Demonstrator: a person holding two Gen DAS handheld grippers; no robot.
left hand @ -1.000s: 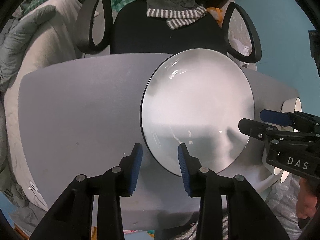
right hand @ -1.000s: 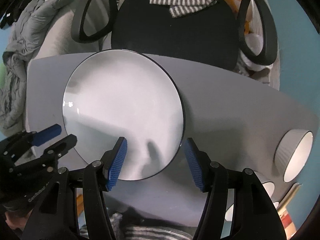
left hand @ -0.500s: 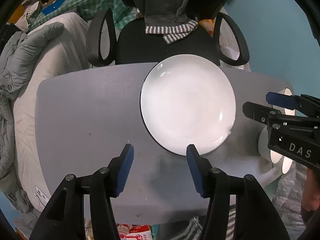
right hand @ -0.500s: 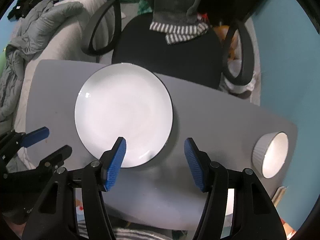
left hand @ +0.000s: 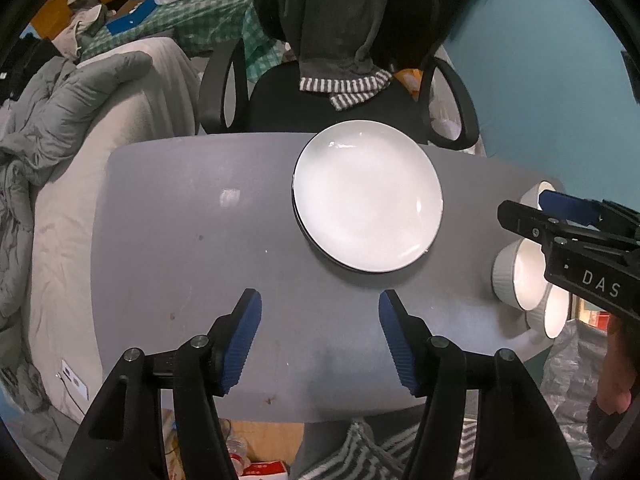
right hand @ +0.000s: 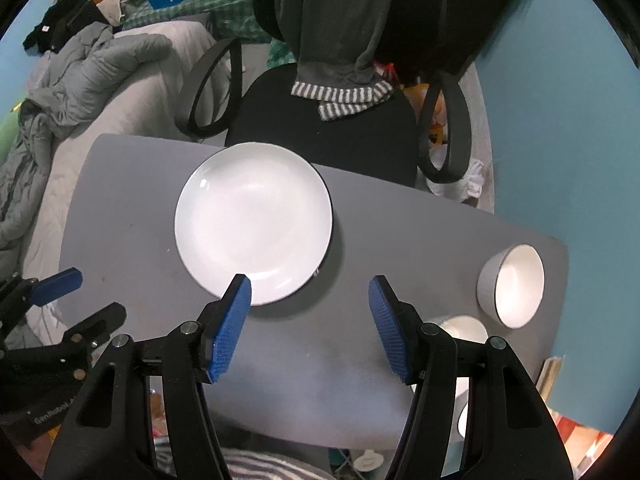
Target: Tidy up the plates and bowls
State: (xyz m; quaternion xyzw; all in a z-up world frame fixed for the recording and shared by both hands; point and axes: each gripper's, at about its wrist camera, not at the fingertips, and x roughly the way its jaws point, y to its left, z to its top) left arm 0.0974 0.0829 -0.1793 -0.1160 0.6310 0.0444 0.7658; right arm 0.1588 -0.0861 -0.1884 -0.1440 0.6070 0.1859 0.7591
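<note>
Plate [left hand: 368, 196] first: it lies flat on the grey surface [left hand: 180, 248], toward the far edge in front of the black office chair [left hand: 320, 104]. A second dark rim shows under its left edge in my left view, so it may sit on another plate, but I cannot tell for sure. My left hand-held gripper [left hand: 320, 340] hangs above the bare surface on the near side of the plate; its jaws are opening, with nothing between them. My right hand-held gripper [right hand: 310, 326] stands wide and empty too, its left pad overlapping the plate's near rim in the picture without gripping it. Further right, a ribbed white bowl [right hand: 512, 284] sits near the surface's right edge. A second bowl [right hand: 464, 330] is mostly hidden behind the right gripper's finger. In the left view the bowls [left hand: 520, 276] are partly covered by the other gripper's body, and the far one is cut down to a sliver.
</note>
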